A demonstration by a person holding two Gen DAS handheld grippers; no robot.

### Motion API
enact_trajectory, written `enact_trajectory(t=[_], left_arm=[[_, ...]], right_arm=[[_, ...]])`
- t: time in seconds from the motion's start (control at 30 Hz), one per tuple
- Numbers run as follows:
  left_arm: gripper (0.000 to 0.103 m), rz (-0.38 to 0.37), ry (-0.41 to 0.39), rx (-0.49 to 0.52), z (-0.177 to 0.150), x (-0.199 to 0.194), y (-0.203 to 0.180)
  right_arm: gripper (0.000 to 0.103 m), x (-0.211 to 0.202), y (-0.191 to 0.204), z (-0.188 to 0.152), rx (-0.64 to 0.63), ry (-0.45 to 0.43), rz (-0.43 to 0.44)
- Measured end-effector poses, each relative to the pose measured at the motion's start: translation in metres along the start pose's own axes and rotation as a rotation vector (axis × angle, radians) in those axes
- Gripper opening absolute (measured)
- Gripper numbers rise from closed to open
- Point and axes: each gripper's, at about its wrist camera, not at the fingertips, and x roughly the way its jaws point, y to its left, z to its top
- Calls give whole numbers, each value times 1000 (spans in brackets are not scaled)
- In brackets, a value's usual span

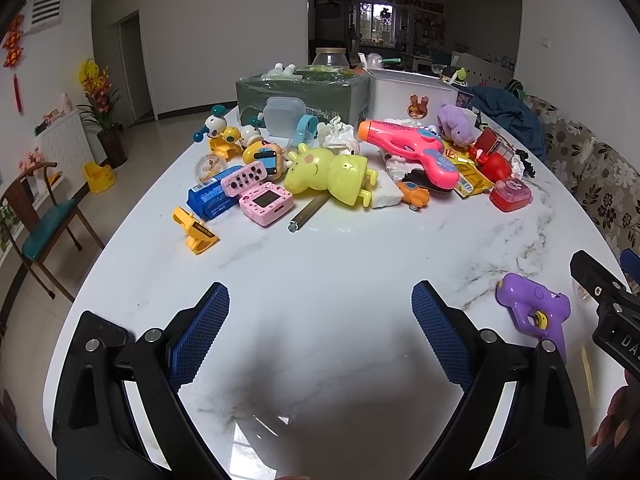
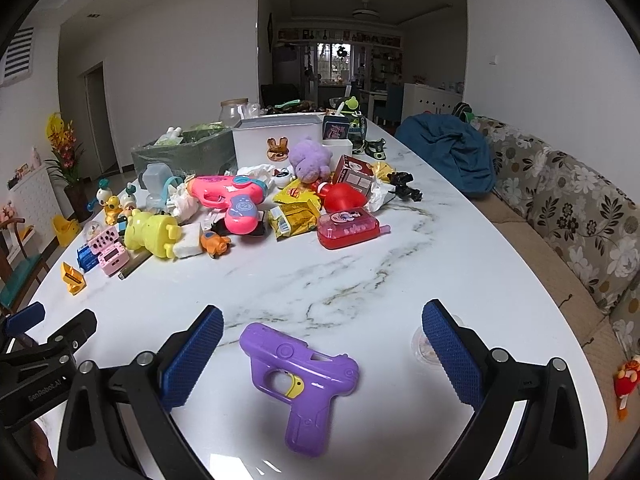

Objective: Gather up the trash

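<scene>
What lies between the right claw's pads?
A purple plastic toy pistol lies on the white marble table between the open right claw, in the right wrist view.

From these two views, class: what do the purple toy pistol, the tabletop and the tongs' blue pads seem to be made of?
Purple toy pistol: moulded hard plastic, smooth, slightly glossy, with raised details. Tabletop: polished marble or a marble-look slab; grey veins and reflections show, which one is unclear. Blue pads: probably rubber, with a fine gridded texture.

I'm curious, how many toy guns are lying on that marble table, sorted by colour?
Pink toy gun: 1
Purple toy gun: 1
Total: 2
</scene>
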Motion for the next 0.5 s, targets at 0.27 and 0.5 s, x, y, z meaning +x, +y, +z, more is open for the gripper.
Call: enact_trajectory(t=[0.27, 0.5], left_arm=[[90, 2, -1, 2, 1, 0, 0], [90, 5, -8, 6, 3, 1, 1]], right_arm=[[99, 0, 0, 0, 1, 1, 3], [99, -1, 0, 0, 0, -4, 0]])
